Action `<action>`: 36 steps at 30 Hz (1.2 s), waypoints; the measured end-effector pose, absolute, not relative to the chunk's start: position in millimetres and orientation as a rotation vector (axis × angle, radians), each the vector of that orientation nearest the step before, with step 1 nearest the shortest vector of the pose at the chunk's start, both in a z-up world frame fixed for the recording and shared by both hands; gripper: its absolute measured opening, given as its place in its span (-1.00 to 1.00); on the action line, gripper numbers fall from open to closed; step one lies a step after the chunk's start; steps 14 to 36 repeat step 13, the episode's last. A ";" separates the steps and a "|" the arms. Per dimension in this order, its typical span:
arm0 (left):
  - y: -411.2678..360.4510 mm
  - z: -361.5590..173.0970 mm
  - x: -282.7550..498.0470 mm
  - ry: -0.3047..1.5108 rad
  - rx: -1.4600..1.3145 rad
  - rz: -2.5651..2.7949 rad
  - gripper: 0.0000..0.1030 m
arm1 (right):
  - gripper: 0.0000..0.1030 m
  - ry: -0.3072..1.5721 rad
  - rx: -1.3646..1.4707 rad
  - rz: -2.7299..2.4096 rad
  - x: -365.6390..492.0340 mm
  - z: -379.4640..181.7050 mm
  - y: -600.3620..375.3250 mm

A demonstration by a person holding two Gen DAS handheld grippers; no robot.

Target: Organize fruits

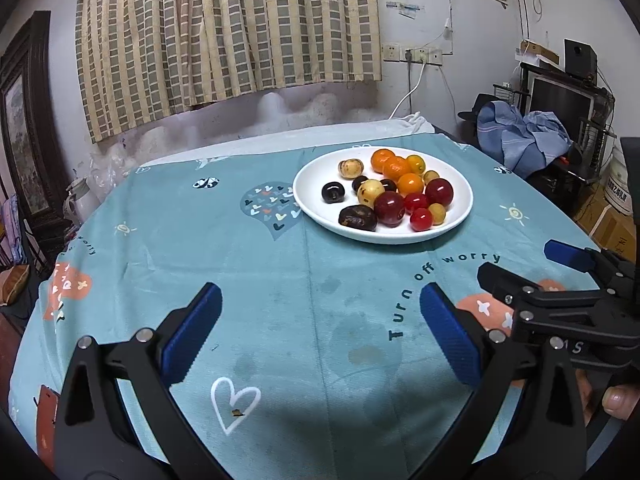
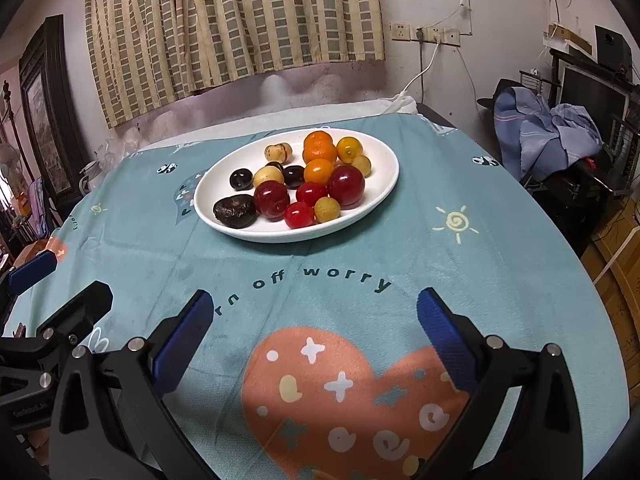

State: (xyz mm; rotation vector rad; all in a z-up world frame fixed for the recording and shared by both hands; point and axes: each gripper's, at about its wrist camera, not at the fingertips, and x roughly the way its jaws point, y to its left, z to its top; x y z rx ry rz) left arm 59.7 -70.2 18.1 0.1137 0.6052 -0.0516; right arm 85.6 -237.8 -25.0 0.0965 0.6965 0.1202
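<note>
A white plate holds several small fruits in a loose pile: oranges, red plums, red cherry tomatoes, yellow fruits, dark cherries and a wrinkled dark fruit. My left gripper is open and empty over the tablecloth, short of the plate. My right gripper is open and empty, also short of the plate. Each gripper shows at the other view's edge: the right gripper, the left gripper.
The table carries a teal printed tablecloth. Behind it are a wall and a checked curtain. A blue cloth heap and dark shelving stand at the right. A framed picture is at the left.
</note>
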 end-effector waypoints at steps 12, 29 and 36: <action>-69.8 22.9 56.0 0.563 0.134 -0.013 0.96 | 0.97 0.703 0.097 0.124 85.6 -25.2 -236.6; -68.8 23.2 56.1 0.563 0.131 -0.009 0.96 | 0.97 0.704 0.095 0.124 85.2 -25.2 -235.8; -68.8 23.2 56.1 0.563 0.131 -0.009 0.96 | 0.97 0.704 0.095 0.124 85.2 -25.2 -235.8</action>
